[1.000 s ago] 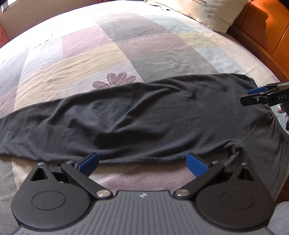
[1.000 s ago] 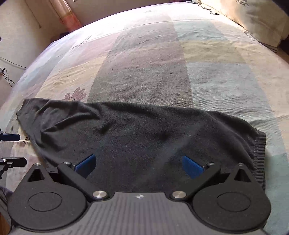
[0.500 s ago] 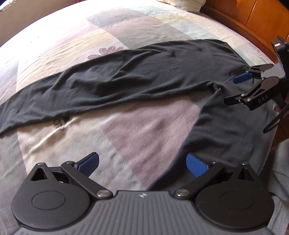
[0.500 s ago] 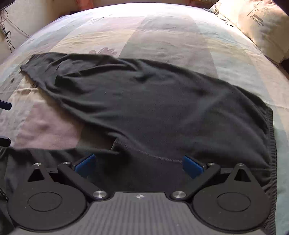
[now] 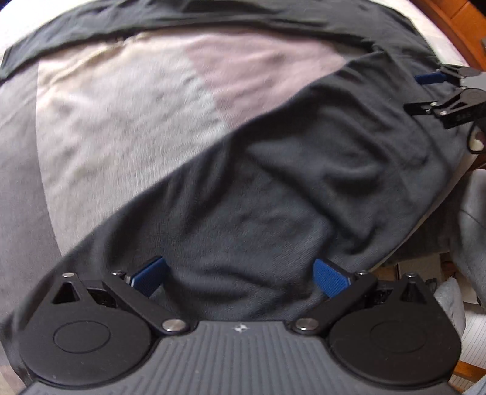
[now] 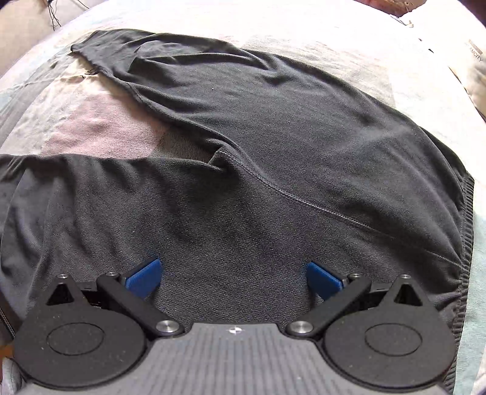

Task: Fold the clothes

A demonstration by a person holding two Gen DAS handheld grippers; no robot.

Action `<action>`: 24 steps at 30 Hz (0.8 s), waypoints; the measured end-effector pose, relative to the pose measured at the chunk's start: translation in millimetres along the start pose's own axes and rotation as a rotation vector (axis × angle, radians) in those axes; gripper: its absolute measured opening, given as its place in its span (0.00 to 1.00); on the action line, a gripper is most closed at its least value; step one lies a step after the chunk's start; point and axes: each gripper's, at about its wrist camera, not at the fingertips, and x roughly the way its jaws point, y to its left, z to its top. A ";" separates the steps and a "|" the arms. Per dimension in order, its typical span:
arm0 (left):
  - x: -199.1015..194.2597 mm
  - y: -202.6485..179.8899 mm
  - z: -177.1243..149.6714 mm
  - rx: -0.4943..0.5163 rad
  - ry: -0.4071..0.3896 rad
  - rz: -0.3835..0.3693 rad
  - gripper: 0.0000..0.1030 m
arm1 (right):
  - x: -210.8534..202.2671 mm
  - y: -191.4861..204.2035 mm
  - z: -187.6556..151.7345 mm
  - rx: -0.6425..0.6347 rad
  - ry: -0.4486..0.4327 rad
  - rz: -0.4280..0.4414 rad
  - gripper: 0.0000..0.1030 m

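Dark grey trousers (image 6: 288, 127) lie spread on the bed, one leg stretching to the far left and the other running along the near edge. My right gripper (image 6: 233, 278) is open just above the fabric below the crotch seam, near the ribbed waistband (image 6: 466, 231). In the left wrist view my left gripper (image 5: 240, 278) hovers open over the near leg (image 5: 273, 197), nothing between its blue pads. The right gripper (image 5: 425, 91) shows there at the far right, over the trousers.
The bed carries a patchwork cover (image 5: 121, 115) in pale pink, cream and grey blocks. A cream pillow (image 6: 467, 60) lies at the far right. A wooden bed frame (image 5: 455, 21) runs along the right side. Grey cloth and clutter (image 5: 449, 291) lie past the bed's near edge.
Both grippers have drawn back toward the near edge of the bed and dropped lower over the trousers. The left one now sits over the near leg. Both stay open.
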 end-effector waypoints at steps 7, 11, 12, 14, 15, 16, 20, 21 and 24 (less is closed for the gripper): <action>-2.0 9.2 8.6 -0.106 0.004 -0.021 0.99 | -0.2 0.2 -4.9 -0.007 -0.070 -0.005 1.00; -6.0 8.3 -6.0 -0.228 -0.137 0.012 0.99 | 0.4 1.0 -5.2 0.008 -0.085 -0.014 1.00; -6.9 6.1 -11.6 -0.242 -0.179 0.025 0.99 | 0.7 1.4 -5.7 0.013 -0.092 -0.017 1.00; -7.7 -0.1 -23.4 -0.248 -0.260 0.057 0.99 | 0.2 2.2 -9.1 0.027 -0.119 -0.026 1.00; -7.0 -5.4 -29.9 -0.219 -0.296 0.079 0.99 | -0.4 2.9 -11.6 0.033 -0.140 -0.034 1.00; -6.3 -10.8 -36.4 -0.191 -0.331 0.101 0.99 | -1.8 4.0 -14.9 0.036 -0.160 -0.044 1.00; -9.3 -22.6 -45.0 -0.209 -0.441 0.144 0.99 | -8.5 10.2 -26.9 0.034 -0.220 -0.076 1.00; -11.4 -24.2 -44.1 -0.243 -0.455 0.136 0.99 | -14.7 11.6 -29.2 0.081 -0.218 -0.087 1.00; -14.4 -38.0 -44.9 -0.245 -0.514 0.141 0.99 | -33.4 17.1 -37.2 0.208 -0.223 -0.116 1.00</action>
